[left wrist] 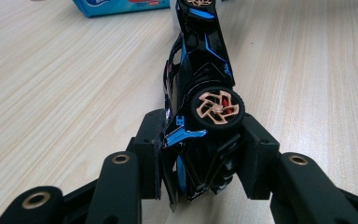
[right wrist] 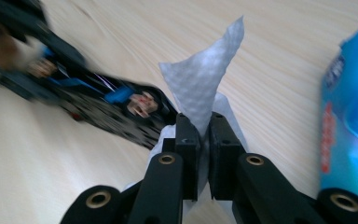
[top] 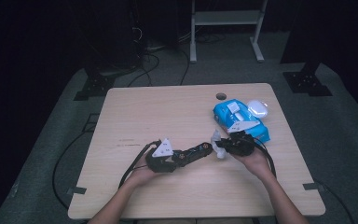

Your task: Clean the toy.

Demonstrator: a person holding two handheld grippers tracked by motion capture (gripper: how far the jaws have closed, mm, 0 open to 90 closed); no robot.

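The left gripper (top: 179, 157) is clamping the toy car (top: 193, 153) near the table's (top: 135, 107) front-centre while the right gripper (top: 223, 145), pinching a white wipe (top: 217, 142), is meeting its nose; wiping appears barely begun, leaving most of the body.

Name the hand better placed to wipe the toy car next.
Right. Its gripper is shut on the white wipe beside the black-and-blue toy car, which the left gripper clamps at one end.
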